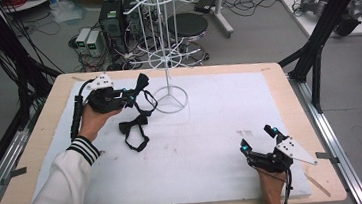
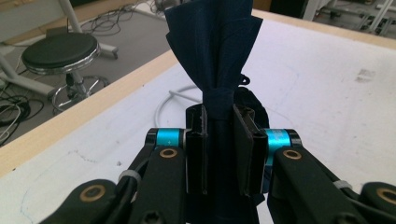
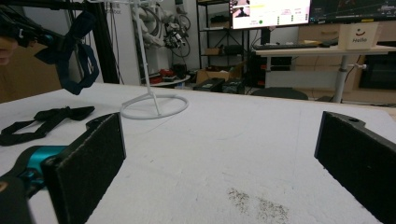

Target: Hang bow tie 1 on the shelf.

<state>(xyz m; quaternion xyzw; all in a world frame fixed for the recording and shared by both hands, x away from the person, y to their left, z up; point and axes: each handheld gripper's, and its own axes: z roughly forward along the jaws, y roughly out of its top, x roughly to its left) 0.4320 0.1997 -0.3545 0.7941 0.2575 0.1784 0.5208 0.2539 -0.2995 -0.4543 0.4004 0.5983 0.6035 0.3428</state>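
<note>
My left gripper (image 1: 132, 94) is shut on a dark navy bow tie (image 1: 141, 83), held above the table at the back left, just left of the white wire display stand (image 1: 164, 53). In the left gripper view the bow tie (image 2: 215, 46) fans out above the closed jaws, pinched at its knot. Its strap (image 1: 146, 103) hangs down in a loop. A second black bow tie (image 1: 134, 129) lies flat on the white mat in front of the stand's ring base (image 3: 154, 107). My right gripper (image 1: 258, 140) rests open near the front right corner, with nothing between its pads (image 3: 88, 163).
The white mat (image 1: 198, 145) covers most of the wooden table (image 1: 42, 145). Beyond the far edge are a round stool (image 1: 188, 26), computer boxes and cables on the floor. Black frame posts (image 1: 326, 17) stand at the right.
</note>
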